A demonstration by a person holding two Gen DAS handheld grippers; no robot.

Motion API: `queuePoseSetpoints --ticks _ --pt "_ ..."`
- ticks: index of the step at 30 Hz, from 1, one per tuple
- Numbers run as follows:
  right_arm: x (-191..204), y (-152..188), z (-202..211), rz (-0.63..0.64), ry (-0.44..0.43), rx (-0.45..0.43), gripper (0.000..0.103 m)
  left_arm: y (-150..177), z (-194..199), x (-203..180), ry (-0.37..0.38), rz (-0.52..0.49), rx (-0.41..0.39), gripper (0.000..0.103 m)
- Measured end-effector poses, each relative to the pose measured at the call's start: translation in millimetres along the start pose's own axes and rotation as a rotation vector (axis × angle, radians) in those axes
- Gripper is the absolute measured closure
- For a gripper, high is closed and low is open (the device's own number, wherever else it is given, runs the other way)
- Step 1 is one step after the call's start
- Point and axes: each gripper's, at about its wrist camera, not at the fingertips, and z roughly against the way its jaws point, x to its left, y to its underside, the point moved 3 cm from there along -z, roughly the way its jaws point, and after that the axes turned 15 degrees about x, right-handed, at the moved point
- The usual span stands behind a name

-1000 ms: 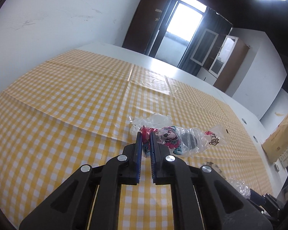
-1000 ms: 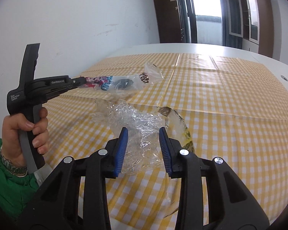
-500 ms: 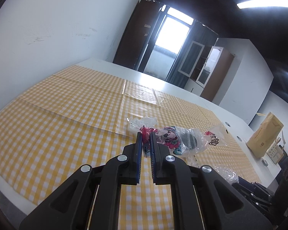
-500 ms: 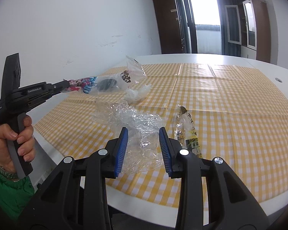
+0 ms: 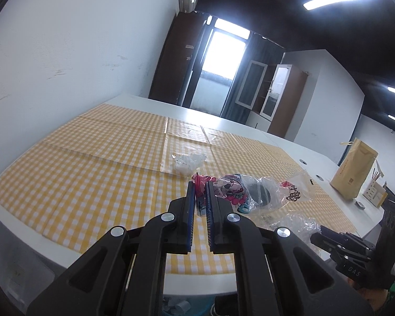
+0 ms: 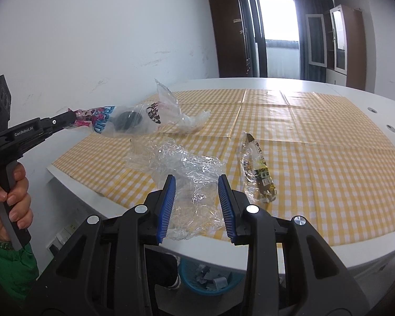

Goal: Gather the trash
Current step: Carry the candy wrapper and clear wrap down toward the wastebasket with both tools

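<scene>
The left gripper (image 5: 198, 193), fingers nearly shut, pinches the light, limp printed wrapper (image 5: 233, 191) by its near end, while the right gripper (image 6: 196, 184), fingers half open, appears to hold the crinkly, slippery clear film (image 6: 194, 168).

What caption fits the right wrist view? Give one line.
Right gripper grips crumpled clear plastic above a blue bin; left gripper lifts a printed wrapper.

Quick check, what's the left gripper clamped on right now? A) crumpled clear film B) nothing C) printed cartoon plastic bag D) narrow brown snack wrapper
C: the left gripper has its jaws pinched on the pink end of the printed cartoon plastic bag, which hangs in the air off the tablecloth.
</scene>
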Motion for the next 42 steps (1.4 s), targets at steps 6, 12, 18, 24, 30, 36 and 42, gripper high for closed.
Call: queuePoseSetpoints --ticks 6,12,18,24,30,36,42 --pt "5 26 20 0.011 -0.008 0.0 0.071 19 11 -6 0.01 -0.032 0.003 0.096" --pt "7 57 30 0.013 -0.019 0.016 0.071 44 14 -11 0.022 -0.063 0.036 0.096" --pt "11 84 31 0.015 -0.021 0.045 0.071 69 21 -15 0.029 -0.073 0.053 0.096" --pt "12 110 33 0.006 -0.026 0.075 0.071 93 20 -11 0.012 -0.075 0.087 0.096" --pt "9 139 24 -0.002 -0.024 0.141 0.071 122 10 -4 -0.008 -0.074 0.143 0.096" --pt "5 162 7 -0.017 -0.031 0.199 0.071 151 -8 2 -0.004 -0.061 0.227 0.096" --pt "3 174 -12 -0.028 -0.042 0.253 0.072 176 -26 2 -0.001 -0.076 0.303 0.096"
